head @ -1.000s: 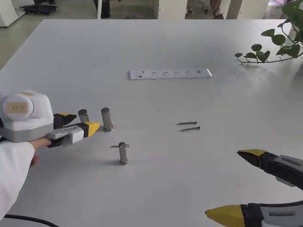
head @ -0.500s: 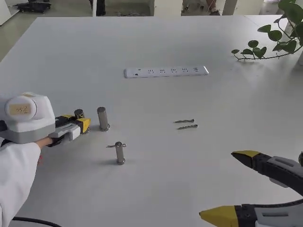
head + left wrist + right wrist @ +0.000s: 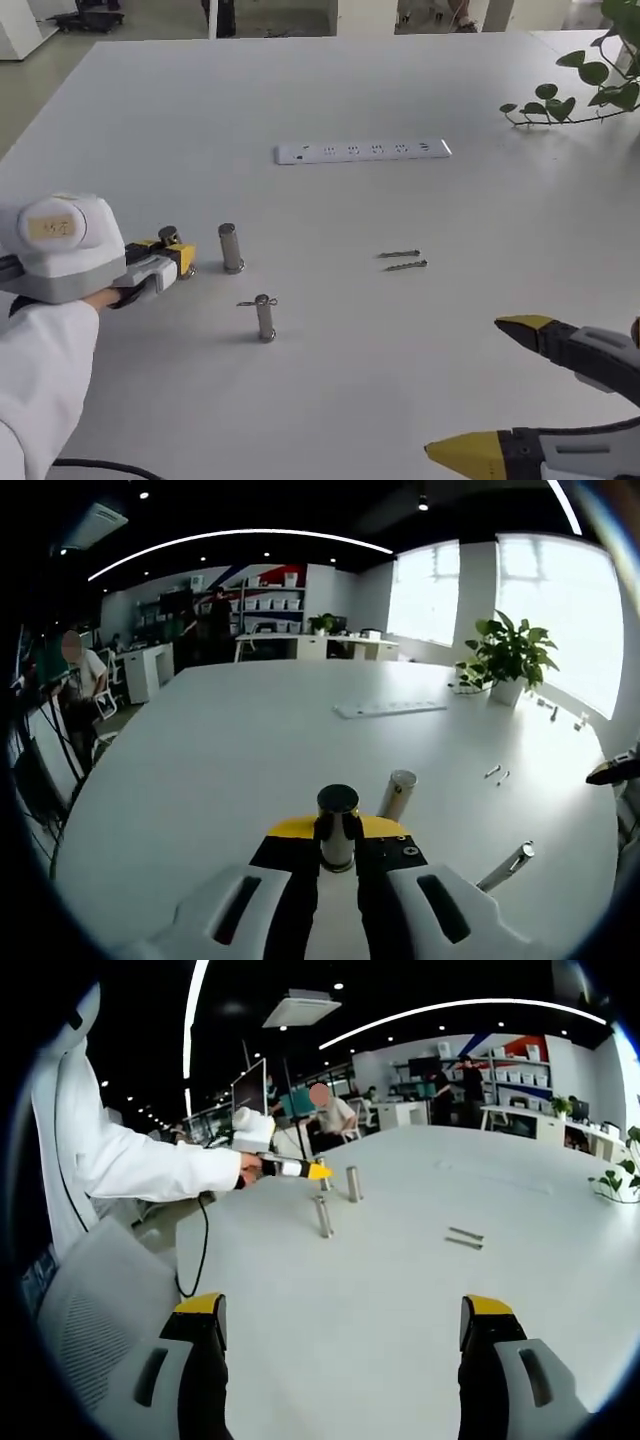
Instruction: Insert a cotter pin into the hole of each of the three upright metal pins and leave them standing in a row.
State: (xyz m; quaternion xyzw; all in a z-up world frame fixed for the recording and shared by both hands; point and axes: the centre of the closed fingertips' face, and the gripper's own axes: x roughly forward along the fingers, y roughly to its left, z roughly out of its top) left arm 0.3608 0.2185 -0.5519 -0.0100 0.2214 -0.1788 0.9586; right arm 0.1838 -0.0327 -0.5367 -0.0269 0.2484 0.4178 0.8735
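Three upright metal pins stand on the white table (image 3: 330, 90). My left gripper (image 3: 173, 256) (image 3: 338, 835) is shut on the leftmost metal pin (image 3: 168, 237) (image 3: 338, 820). A second bare pin (image 3: 231, 248) (image 3: 397, 793) stands just right of it. The third pin (image 3: 264, 317) (image 3: 506, 865) (image 3: 323, 1216), nearer to me, has a cotter pin through its top. Two loose cotter pins (image 3: 403, 260) (image 3: 495, 773) (image 3: 465, 1237) lie side by side at mid-table. My right gripper (image 3: 487, 388) (image 3: 343, 1310) hovers open and holds nothing at the near right.
A white power strip (image 3: 363, 151) (image 3: 390, 709) lies across the table's far middle. A potted plant (image 3: 590, 85) (image 3: 505, 655) trails leaves at the far right corner. A black cable (image 3: 90, 466) runs off the near left edge.
My left gripper, open beside the leftmost pin a second ago, has closed on that pin. The right gripper has barely moved. The head camera has shifted slightly.
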